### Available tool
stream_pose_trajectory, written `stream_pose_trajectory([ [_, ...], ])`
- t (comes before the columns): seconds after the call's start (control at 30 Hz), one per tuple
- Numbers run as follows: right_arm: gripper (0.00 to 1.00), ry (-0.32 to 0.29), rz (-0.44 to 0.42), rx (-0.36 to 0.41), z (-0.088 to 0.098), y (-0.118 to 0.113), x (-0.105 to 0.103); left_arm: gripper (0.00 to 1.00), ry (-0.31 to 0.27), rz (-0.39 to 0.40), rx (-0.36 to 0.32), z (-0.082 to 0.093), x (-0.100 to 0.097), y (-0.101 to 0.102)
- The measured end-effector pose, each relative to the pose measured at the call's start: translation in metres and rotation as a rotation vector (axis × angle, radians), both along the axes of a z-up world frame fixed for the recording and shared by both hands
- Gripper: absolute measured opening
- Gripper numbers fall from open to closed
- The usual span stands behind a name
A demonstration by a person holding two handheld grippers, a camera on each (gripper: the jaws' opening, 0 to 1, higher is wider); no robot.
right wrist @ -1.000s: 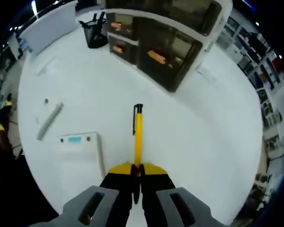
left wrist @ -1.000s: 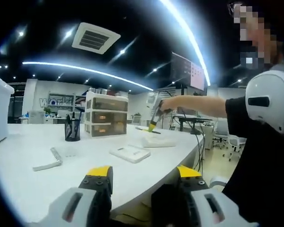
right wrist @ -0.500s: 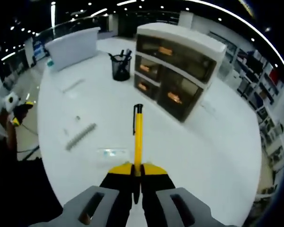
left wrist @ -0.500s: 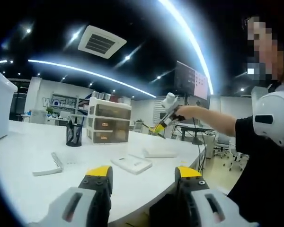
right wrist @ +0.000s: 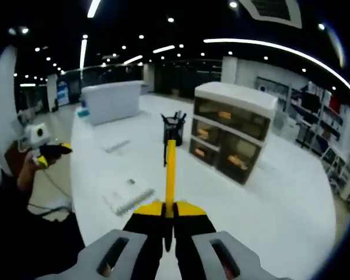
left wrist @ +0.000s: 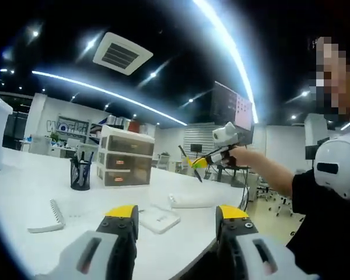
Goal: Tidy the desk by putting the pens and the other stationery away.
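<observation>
Here, right hand-held gripper pinching slim yellow pen, glossy white desk

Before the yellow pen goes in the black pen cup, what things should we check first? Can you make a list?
1. Yellow pen held tight in the right gripper: ok, the jaws are shut on its lower end.
2. Pen lifted off the white desk: ok, it is up in the air.
3. Black mesh pen cup standing upright: ok.
4. Room left in the cup: cannot tell, some pens already stick out and the inside is hidden.
5. Pen above the cup: not ok, the cup is farther off, beside the drawer unit.
6. Left gripper out of the way: ok, open, empty and low at the desk's near edge.
</observation>
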State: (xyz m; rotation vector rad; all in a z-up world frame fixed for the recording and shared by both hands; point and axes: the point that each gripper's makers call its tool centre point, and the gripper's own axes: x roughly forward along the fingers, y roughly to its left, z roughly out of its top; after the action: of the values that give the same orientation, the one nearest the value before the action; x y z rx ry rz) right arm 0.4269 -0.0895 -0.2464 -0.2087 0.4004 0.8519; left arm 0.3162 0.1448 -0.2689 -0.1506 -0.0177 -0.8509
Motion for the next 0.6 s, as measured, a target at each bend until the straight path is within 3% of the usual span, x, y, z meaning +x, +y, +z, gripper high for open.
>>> stream_pose_trajectory([
  [0.23, 0.04, -0.058, 0.038, 0.107, 0.002, 0.014, -0.019, 0.53, -0.019, -0.042, -0.021, 0.018, 0.001, -0.018],
  [0.43, 0.04, -0.109, 0.046, 0.247, 0.006, 0.026, -0.035, 0.53, -0.03, -0.076, -0.028, 0.03, 0.004, -0.033],
  [0.6, 0.04, -0.146, 0.052, 0.276, -0.003, 0.041, -0.05, 0.53, -0.036, -0.104, -0.019, 0.035, 0.006, -0.048],
])
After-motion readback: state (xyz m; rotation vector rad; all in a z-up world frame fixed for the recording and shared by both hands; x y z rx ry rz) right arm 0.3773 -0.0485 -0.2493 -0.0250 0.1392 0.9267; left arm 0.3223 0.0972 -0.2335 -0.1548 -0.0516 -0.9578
